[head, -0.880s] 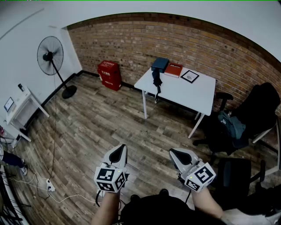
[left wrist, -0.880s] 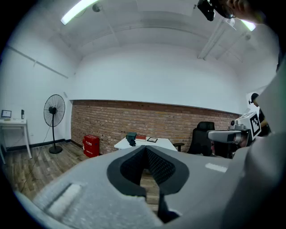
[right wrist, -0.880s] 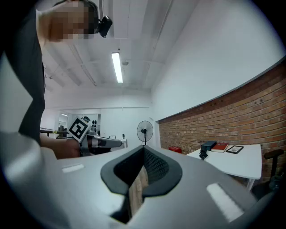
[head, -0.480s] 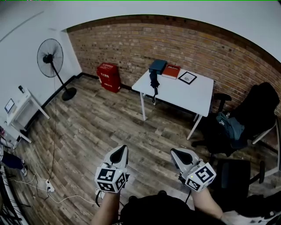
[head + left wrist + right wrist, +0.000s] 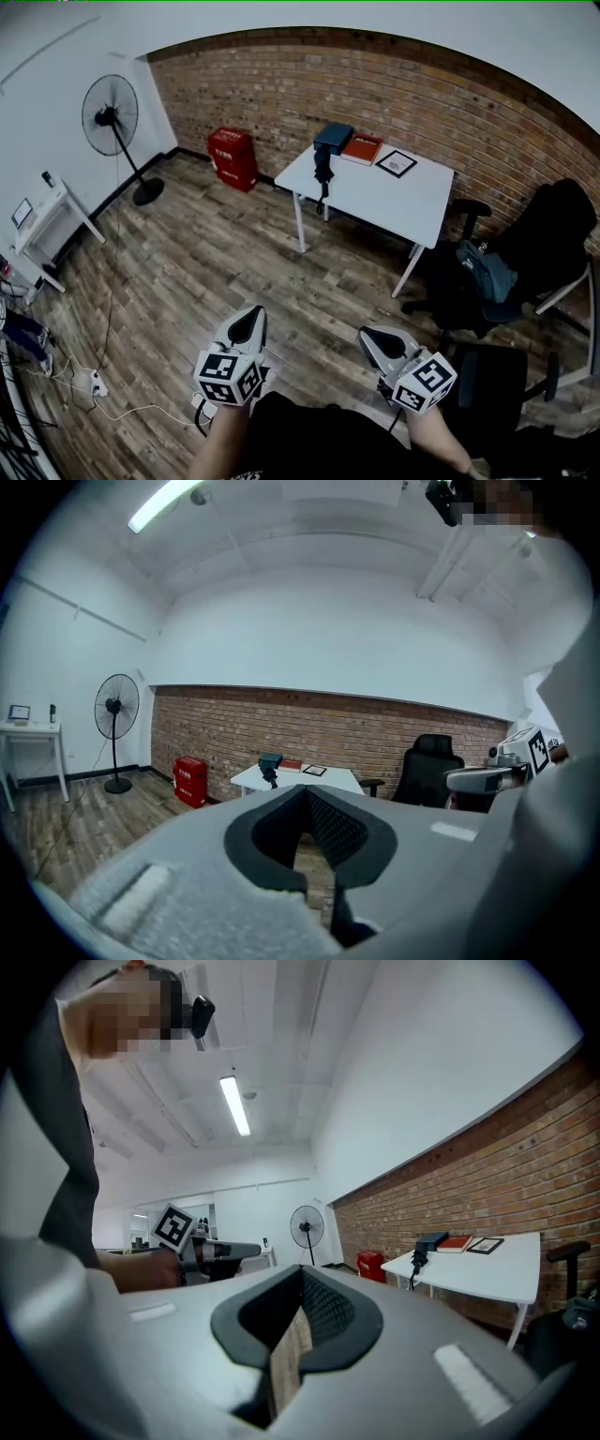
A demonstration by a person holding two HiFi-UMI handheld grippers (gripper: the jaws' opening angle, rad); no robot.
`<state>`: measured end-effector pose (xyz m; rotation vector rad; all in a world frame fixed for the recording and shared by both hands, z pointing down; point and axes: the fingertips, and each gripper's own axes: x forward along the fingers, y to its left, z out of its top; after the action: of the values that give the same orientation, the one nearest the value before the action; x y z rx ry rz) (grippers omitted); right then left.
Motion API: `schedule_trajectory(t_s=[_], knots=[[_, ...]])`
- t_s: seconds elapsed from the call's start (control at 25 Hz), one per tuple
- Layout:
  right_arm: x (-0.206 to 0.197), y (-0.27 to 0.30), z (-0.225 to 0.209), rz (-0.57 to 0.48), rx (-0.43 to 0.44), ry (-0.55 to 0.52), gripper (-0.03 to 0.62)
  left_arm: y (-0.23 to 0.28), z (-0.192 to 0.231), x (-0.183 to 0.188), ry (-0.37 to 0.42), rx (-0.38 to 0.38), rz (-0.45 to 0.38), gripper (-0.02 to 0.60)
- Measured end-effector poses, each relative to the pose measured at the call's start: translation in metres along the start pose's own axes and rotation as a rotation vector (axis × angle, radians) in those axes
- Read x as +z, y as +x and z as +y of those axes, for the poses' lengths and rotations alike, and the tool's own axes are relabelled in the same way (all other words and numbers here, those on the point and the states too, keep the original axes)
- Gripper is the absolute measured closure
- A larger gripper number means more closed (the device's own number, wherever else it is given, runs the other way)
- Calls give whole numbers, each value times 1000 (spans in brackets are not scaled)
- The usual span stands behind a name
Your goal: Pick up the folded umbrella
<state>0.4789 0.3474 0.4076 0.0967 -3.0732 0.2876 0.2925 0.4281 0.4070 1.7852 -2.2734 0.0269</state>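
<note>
Left claw (image 5: 249,323): jaws together, nothing in them, held low in front of the body.
Right claw (image 5: 379,339): also closed and empty, level beside the left.
Folded umbrella (image 5: 323,171): at the left edge of the white tabletop (image 5: 394,202), just beside a dark blue box (image 5: 333,136), part hanging over the edge; well apart from both claws.
Change: the tabletop has drifted slightly left in the head view; the gap has hardly closed.
Meaning: the approach is barely begun, with the floor to cross and a claw to open.

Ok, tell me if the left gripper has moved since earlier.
No, not noticeably: in the head view the left gripper stays about as far right of the power strip as before.
</note>
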Motion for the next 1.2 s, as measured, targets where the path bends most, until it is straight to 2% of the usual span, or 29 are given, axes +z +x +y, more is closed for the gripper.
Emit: schedule_trajectory(t_s=[0.24, 0.48, 0.64, 1.0, 1.2], knots=[[-23, -1, -17, 53, -13, 51, 592, 18, 4, -22, -34, 6, 48, 575], [-36, 25, -36, 100, -24, 80, 592, 53, 18, -19, -27, -31, 51, 576], [-35, 62, -53, 127, -33, 96, 592, 80, 46, -5, -40, -56, 39, 576], [-16, 186, -91, 144, -27, 98, 592, 153, 135, 33, 7, -86, 27, 577], [-9, 239, -114, 163, -83, 99, 592, 188, 180, 59, 43, -131, 8, 575]])
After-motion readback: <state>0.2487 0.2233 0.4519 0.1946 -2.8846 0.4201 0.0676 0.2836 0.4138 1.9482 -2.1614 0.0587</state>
